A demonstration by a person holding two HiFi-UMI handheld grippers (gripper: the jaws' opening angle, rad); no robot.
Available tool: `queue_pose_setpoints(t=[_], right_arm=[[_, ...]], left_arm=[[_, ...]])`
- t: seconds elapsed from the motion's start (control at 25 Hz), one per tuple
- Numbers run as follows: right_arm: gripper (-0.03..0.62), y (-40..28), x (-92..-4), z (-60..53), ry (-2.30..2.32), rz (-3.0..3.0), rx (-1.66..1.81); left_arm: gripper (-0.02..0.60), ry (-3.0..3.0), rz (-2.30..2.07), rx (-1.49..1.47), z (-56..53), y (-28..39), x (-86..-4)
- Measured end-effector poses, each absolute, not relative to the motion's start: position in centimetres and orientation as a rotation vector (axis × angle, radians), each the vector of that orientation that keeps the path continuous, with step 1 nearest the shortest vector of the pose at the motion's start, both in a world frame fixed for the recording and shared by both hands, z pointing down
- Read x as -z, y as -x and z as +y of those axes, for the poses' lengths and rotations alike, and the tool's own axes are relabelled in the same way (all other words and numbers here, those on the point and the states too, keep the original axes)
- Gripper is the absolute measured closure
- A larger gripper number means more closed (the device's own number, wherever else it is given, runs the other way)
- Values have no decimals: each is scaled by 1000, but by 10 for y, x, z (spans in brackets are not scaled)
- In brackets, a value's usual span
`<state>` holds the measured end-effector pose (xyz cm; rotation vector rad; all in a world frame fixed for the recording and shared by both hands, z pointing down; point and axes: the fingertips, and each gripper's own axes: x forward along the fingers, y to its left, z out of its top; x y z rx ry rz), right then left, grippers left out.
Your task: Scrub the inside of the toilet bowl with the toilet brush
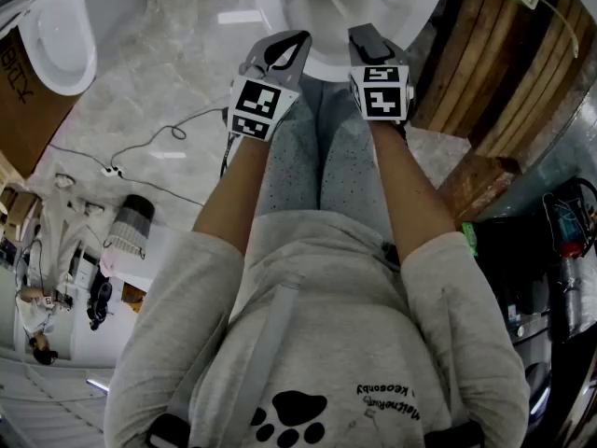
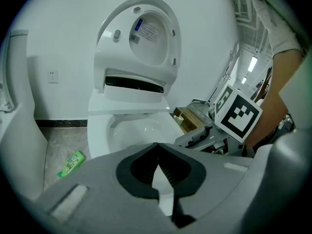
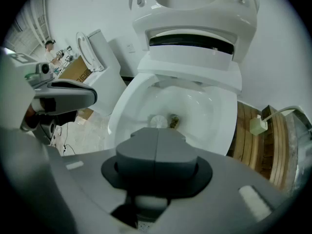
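down in the bowl [image 3: 209, 106], the brush [image 3: 158, 121] is sitting with its white head low near the drain, touching a brownish patch [image 3: 174, 123]. the right hand-held gripper [image 3: 157, 133] is reaching over the bowl's front rim with its jaws pressed together; a white, rod-like end is showing under them, and in the head view the brush's handle is running from the head back to this gripper's tip, so it is apparently clamping the brush. the left hand-held gripper [image 2: 158, 146] is hovering just beside it, to its left, in front of the bowl; its jaws are meeting at the tips, leaving a wedge-shaped gap behind them, and nothing is sitting between them. the lid [image 2: 151, 33] is standing upright at the back. a wooden crate [image 3: 253, 145] is standing just beside the bowl on the person's right. a green bottle [image 2: 72, 163] is lying on the floor [image 1: 177, 82] on the left. a thin cable [image 1: 140, 147] is trailing across the floor, and a second toilet [image 1: 56, 35] is standing farther left.
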<state>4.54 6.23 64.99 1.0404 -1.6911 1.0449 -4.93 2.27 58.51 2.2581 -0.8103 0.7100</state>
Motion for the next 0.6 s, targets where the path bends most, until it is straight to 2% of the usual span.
queue_pose_setpoints(t=[0.6], right_arm=[[447, -46, -654, 19, -1071, -1708, -1029]], left_arm=[[586, -2251, -809, -702, 1, 50, -592]])
